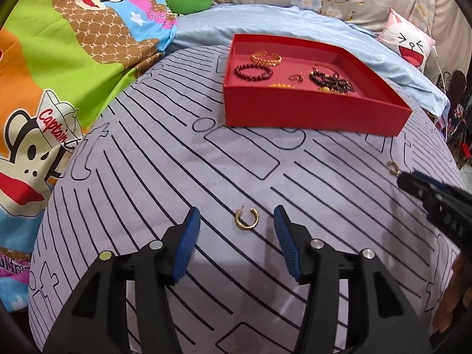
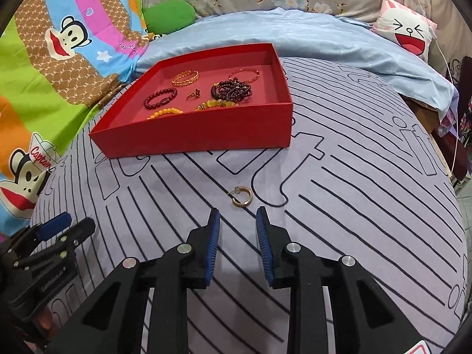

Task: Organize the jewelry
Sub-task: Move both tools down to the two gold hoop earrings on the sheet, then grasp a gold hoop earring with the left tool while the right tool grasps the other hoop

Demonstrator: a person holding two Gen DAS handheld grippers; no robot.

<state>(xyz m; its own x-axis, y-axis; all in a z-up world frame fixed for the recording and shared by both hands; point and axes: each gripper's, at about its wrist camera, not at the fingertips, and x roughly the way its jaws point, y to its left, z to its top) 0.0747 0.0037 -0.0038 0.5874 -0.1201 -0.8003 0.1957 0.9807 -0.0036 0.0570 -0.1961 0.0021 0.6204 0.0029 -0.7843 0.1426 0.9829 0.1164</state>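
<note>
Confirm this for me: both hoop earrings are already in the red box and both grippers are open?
Not quite. Both views show the hoop earrings still on the striped sheet: one ahead of the left gripper, the other ahead of the right gripper. The red box holds other jewelry. Both grippers are open.

1. The left claw (image 1: 237, 219) points forward and low, its blue-padded fingers (image 1: 188, 244) spread wide apart with nothing between them.
2. The right claw (image 2: 237, 219) points forward too, its fingers (image 2: 213, 247) parted by a narrower gap and gripping nothing.
3. Each claw shows at the edge of the other's view.
</note>
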